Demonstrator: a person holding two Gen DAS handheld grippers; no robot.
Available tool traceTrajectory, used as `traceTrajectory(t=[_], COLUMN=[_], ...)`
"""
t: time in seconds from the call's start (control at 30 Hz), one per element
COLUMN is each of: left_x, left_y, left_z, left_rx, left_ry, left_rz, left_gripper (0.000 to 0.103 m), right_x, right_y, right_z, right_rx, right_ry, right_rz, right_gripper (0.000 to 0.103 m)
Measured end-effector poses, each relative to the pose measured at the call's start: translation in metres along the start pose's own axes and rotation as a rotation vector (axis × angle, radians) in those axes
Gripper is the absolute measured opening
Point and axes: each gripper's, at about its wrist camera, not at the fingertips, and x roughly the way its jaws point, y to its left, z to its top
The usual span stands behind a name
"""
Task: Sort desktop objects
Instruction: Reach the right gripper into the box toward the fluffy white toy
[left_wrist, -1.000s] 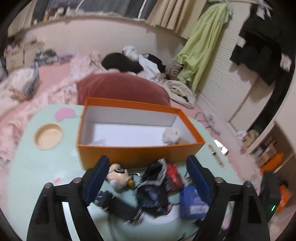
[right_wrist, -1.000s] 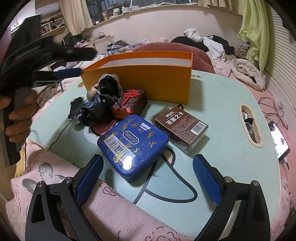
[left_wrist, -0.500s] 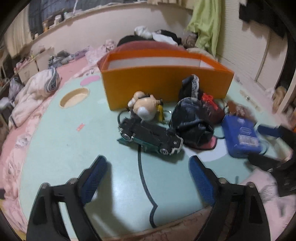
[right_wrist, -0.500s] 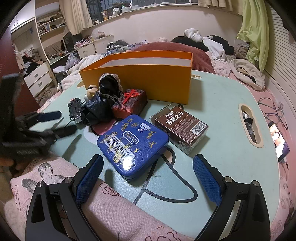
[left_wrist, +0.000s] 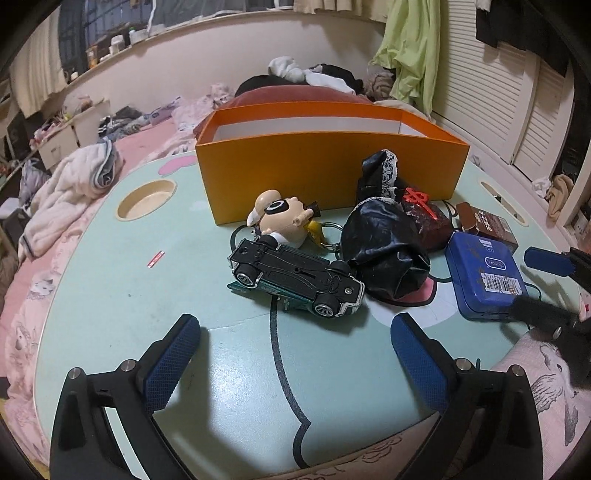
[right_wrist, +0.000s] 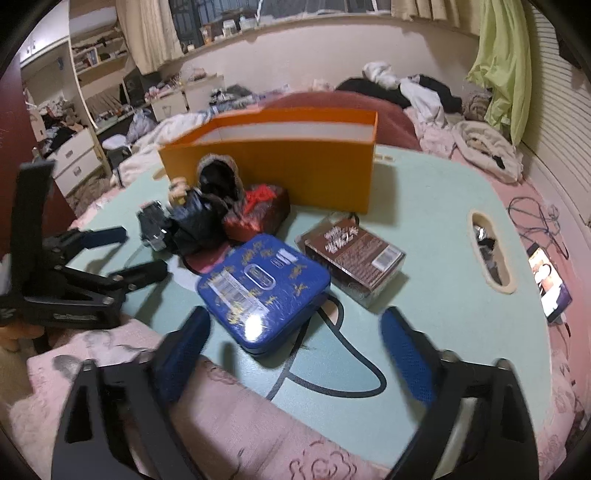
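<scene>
An orange box (left_wrist: 325, 173) stands open at the back of the mint table (left_wrist: 229, 391). In front of it lie an overturned toy car (left_wrist: 295, 280), a cartoon-head keychain (left_wrist: 282, 218), a black lace-trimmed pouch (left_wrist: 384, 240), a dark red packet (left_wrist: 424, 218), a blue tin (left_wrist: 484, 273) and a brown card box (left_wrist: 484, 221). My left gripper (left_wrist: 295, 350) is open and empty, just short of the car. My right gripper (right_wrist: 295, 350) is open and empty, at the near edge of the blue tin (right_wrist: 262, 288). The left gripper also shows in the right wrist view (right_wrist: 133, 254).
A round cup hole (left_wrist: 146, 199) is sunk in the table at the left, a slot handle (right_wrist: 491, 254) at the right. A phone (right_wrist: 550, 284) lies off the right edge. Pink bedding (right_wrist: 221, 417) borders the near edge. Clothes and a red cushion (left_wrist: 295, 96) lie behind the box.
My left gripper pulled back from over the box and came down low before the toy car. My right gripper shifted slightly toward the blue tin; its view is blurred.
</scene>
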Motion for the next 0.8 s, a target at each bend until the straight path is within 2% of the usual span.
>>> traceTrajectory(t=[0.03, 0.07, 0.13, 0.23, 0.3, 0.4, 0.5, 0.67, 0.8], left_x=[-0.001, 0.000, 0.000, 0.000, 0.000, -0.001, 0.000, 0.000, 0.000], left_y=[0.000, 0.000, 0.000, 0.000, 0.000, 0.000, 0.000, 0.000, 0.000], left_z=[0.000, 0.000, 0.000, 0.000, 0.000, 0.000, 0.000, 0.000, 0.000], left_rx=[-0.001, 0.000, -0.001, -0.002, -0.003, -0.009, -0.010, -0.011, -0.014], left_ry=[0.000, 0.000, 0.000, 0.000, 0.000, -0.001, -0.001, -0.001, -0.001], left_rz=[0.000, 0.000, 0.001, 0.002, 0.003, 0.008, 0.009, 0.010, 0.012], left_gripper=[0.103, 0.103, 0.103, 0.103, 0.103, 0.103, 0.103, 0.103, 0.103], right_x=[-0.006, -0.009, -0.019, -0.028, -0.021, 0.015, 0.071, 0.127, 0.151], right_y=[-0.002, -0.007, -0.010, -0.007, -0.010, -0.017, -0.021, -0.018, -0.017], right_z=[0.002, 0.008, 0.024, 0.062, 0.099, 0.152, 0.186, 0.190, 0.178], right_rx=[0.023, 0.058, 0.083, 0.052, 0.050, 0.051, 0.018, -0.067, -0.156], right_ry=[-0.008, -0.015, -0.059, -0.121, -0.110, 0.017, 0.206, 0.380, 0.464], right_rz=[0.031, 0.072, 0.126, 0.110, 0.074, -0.050, -0.161, -0.254, -0.355], right_gripper=[0.067, 0.062, 0.062, 0.058, 0.057, 0.057, 0.057, 0.056, 0.053])
